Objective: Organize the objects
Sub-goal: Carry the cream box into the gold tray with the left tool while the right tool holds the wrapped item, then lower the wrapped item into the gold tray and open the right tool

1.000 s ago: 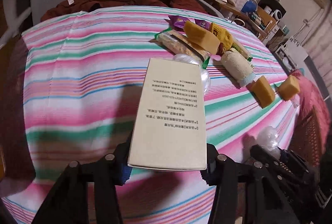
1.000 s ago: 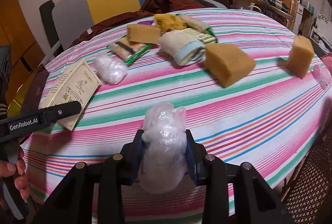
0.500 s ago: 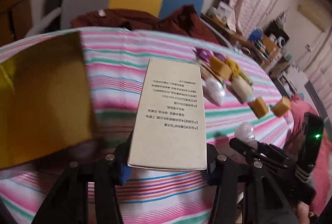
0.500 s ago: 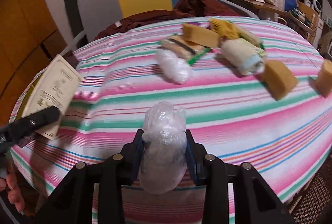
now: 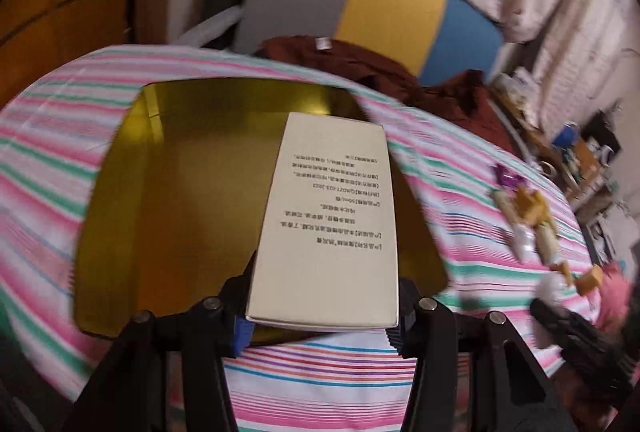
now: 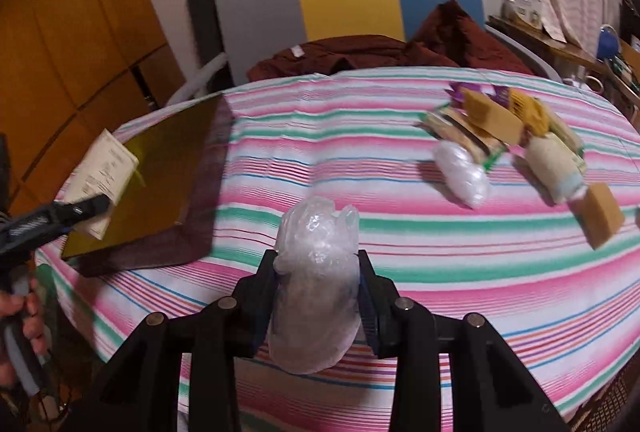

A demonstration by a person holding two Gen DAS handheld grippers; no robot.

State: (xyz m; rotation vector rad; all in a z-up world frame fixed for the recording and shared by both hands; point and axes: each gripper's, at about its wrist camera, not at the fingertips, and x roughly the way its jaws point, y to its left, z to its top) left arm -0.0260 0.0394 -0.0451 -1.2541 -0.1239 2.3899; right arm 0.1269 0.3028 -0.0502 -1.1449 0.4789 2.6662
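While the table is swept toward its left end, each tool is kept clamped on its load.

Tray (image 5: 168, 199): a shallow yellow tray is seen lying flat on the striped cloth (image 5: 48, 159) at the table's left end. It was out of the left view a second ago, came in blurred at the left edge half a second ago, and is now centred there.

Left gripper (image 5: 322, 328): pressed onto the near end of the box (image 5: 332, 232). The cream box, printed side up, is held level above the tray, over its right half; contact with the tray floor cannot be told. A second ago it was held over bare cloth near the snack pile.

Right gripper (image 6: 318, 296): pinched on a crumpled clear bag (image 6: 316, 272), held above the cloth near the front edge, with the grip unchanged from before. Its view has been turned leftward, so that the tray (image 6: 160, 183) and the left gripper (image 6: 60, 216) are now taken in.

Pile: a second bag (image 6: 460, 171), wrapped snacks (image 6: 464, 131), a roll (image 6: 556, 167) and sponge blocks (image 6: 600, 220) are left lying at the right, well apart from the tray, and have been shifted rightward in both views.
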